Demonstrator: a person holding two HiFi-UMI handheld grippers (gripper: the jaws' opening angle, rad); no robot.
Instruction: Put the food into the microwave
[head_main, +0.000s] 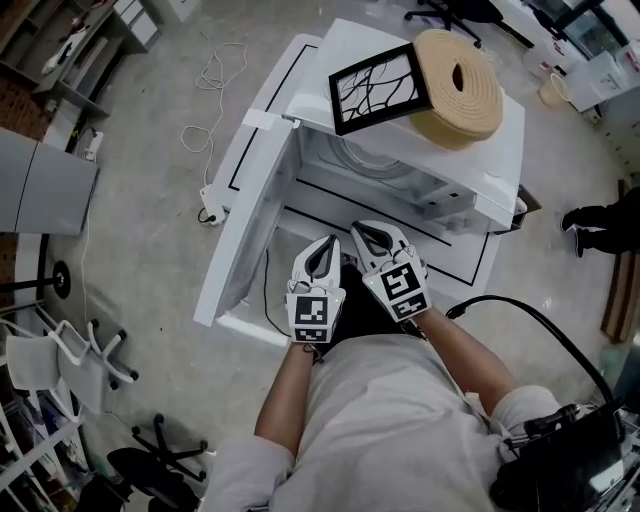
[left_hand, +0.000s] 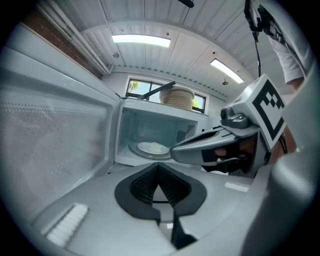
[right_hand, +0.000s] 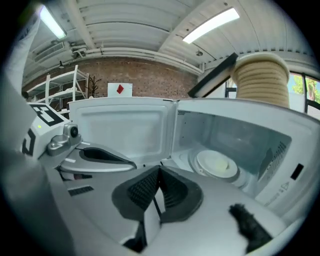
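Note:
The white microwave (head_main: 470, 165) stands with its door (head_main: 245, 215) swung wide to the left. Inside, on the turntable, sits a white plate with pale food (left_hand: 152, 148), which also shows in the right gripper view as the plate (right_hand: 217, 164). Both grippers hover side by side just in front of the open cavity, outside it. My left gripper (head_main: 325, 246) is shut, its pads (left_hand: 159, 167) meeting with nothing between them. My right gripper (head_main: 372, 230) is shut too, its pads (right_hand: 159, 171) together and empty. Each gripper shows in the other's view, beside it.
A black-framed picture (head_main: 378, 87) and a thick beige roll (head_main: 458, 85) lie on top of the microwave. Cables (head_main: 210, 90) trail over the floor at the left. White chairs (head_main: 80, 350) stand at lower left, a black bag (head_main: 560, 460) at lower right.

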